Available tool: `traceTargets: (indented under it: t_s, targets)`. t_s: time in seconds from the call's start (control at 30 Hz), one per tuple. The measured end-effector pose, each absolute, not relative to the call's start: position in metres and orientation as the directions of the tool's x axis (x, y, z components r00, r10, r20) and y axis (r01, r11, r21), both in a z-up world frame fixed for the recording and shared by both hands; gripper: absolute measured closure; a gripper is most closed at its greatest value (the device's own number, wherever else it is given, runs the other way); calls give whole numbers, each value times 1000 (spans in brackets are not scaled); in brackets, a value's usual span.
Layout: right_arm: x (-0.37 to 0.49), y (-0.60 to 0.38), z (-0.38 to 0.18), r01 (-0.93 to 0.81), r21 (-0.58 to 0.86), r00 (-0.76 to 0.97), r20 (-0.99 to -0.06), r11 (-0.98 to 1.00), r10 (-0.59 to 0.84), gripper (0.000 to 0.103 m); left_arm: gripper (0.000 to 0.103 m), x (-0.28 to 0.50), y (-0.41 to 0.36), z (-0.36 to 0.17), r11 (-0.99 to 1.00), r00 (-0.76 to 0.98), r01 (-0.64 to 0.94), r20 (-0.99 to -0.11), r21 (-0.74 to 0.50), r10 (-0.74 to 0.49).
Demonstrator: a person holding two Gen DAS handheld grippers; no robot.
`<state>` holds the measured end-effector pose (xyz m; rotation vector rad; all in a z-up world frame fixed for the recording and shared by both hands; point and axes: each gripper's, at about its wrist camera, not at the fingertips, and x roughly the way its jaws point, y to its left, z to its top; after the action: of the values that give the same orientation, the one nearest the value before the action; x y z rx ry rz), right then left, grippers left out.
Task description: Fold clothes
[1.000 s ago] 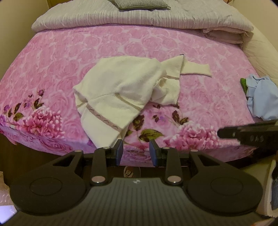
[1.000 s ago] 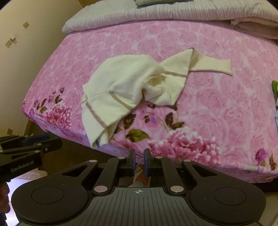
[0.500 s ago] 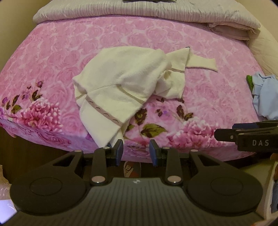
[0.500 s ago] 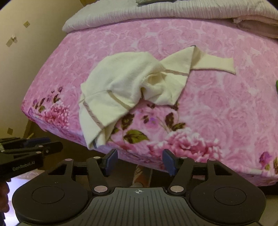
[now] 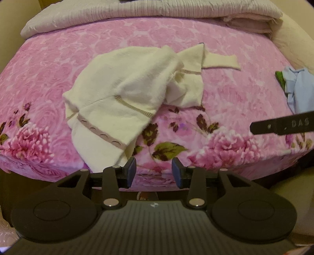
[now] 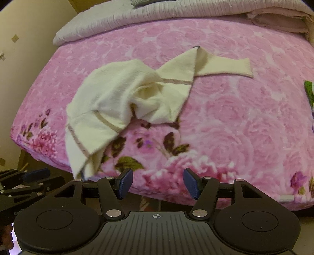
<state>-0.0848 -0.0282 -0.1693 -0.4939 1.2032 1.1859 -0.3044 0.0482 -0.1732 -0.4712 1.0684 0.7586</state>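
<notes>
I've got the cream garment [image 5: 125, 94] lying crumpled on the bed, on the pink floral blanket [image 5: 235, 94], its banded hem drooping over the near edge and one sleeve [image 5: 221, 61] stretched flat toward the right. My left hand-held gripper [image 5: 153, 171] sits just off that near edge, beside the hanging hem, jaws apart and just opened a little wider, nothing between them. My right hand-held gripper [image 6: 158, 183] is spread too, having opened within the last second, only blanket showing through the gap, the hem hanging just to its left. From the left view the right tool's black finger pokes in at the side, below a light blue garment [image 5: 300, 88]. A grey quilt [image 5: 157, 9] lies folded across the far end.
</notes>
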Motion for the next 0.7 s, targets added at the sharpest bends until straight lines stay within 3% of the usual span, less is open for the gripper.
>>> traceTargets:
  t_s: [0.7]
  targets:
    - [-82, 46, -235, -912, 196, -25, -904, 361, 427, 42, 67, -277, 110, -280, 820, 221, -522, -891, 235, 396]
